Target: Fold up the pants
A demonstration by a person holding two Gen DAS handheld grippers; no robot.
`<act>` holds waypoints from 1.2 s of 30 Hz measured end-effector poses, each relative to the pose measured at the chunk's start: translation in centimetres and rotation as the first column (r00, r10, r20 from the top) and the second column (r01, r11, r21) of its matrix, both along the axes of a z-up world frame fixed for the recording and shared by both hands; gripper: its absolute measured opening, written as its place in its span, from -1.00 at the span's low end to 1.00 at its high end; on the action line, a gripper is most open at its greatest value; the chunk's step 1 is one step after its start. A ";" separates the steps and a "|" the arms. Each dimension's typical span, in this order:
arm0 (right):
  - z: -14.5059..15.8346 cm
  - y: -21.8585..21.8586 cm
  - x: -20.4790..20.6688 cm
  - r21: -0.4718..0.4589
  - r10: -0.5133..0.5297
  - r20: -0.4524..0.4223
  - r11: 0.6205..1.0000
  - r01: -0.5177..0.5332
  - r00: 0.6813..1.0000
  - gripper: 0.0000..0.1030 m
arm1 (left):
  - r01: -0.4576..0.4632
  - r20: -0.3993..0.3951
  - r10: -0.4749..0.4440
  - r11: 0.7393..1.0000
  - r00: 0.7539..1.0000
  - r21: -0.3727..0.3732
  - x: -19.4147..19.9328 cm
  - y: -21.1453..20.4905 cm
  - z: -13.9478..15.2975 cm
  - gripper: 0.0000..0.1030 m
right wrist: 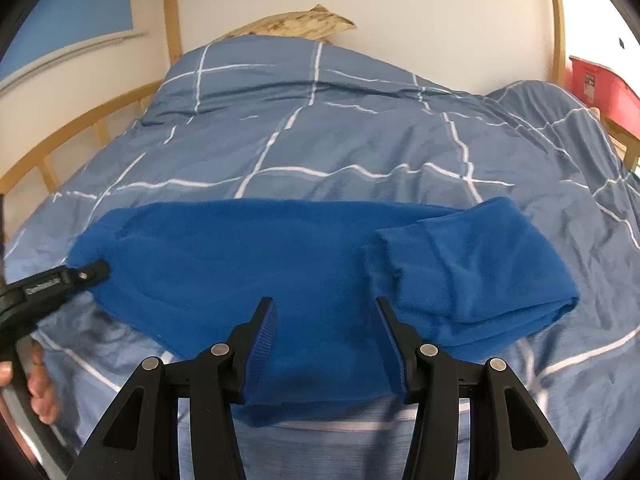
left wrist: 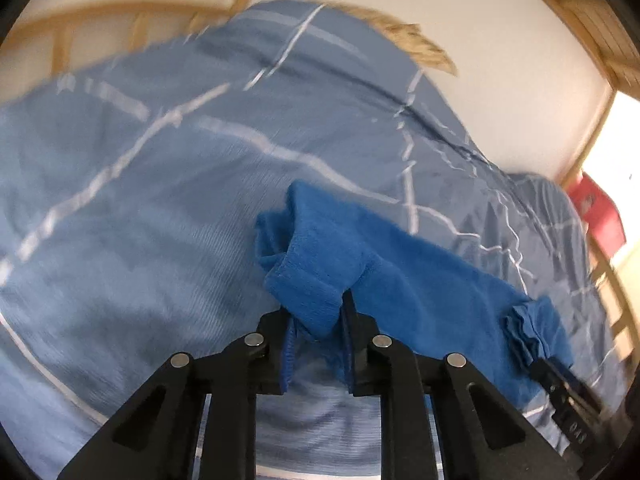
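Observation:
The blue fleece pants (right wrist: 280,264) lie across the bed's blue checked duvet (right wrist: 320,140), with a folded part (right wrist: 472,264) at the right. My left gripper (left wrist: 316,320) is shut on the pants' ribbed end (left wrist: 308,288) and holds it lifted off the duvet; it also shows at the left of the right wrist view (right wrist: 88,272), gripping the pants' left end. My right gripper (right wrist: 324,320) is open, its jaws wide apart over the pants' near edge. In the left wrist view the right gripper (left wrist: 536,360) touches the pants' far end.
A wooden bed frame (right wrist: 80,120) runs along the left and back. A tan pillow (right wrist: 296,24) peeks over the duvet at the wall. A red box (right wrist: 600,88) stands at the right. My hand (right wrist: 40,384) shows at lower left.

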State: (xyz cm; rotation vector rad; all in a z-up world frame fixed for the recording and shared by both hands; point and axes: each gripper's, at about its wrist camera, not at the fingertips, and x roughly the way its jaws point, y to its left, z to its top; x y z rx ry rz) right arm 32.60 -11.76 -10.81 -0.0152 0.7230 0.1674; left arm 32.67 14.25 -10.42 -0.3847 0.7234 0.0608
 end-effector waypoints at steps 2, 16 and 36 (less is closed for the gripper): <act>0.5 -1.3 0.0 0.001 -0.010 0.010 1.000 0.010 1.000 -0.03 | 0.044 0.049 -0.048 0.995 0.998 0.090 -0.1 -2.0 2.5 -0.64; 4.1 -14.5 -0.6 0.082 -0.089 0.047 0.993 0.085 0.995 -0.03 | 0.326 0.174 -0.410 0.869 0.895 0.372 2.3 -20.4 10.4 -0.67; 0.1 -28.4 -2.4 0.210 -0.302 -0.055 0.928 0.307 0.952 -0.03 | 0.648 0.050 -0.696 0.689 0.716 0.326 1.2 -35.1 4.4 0.16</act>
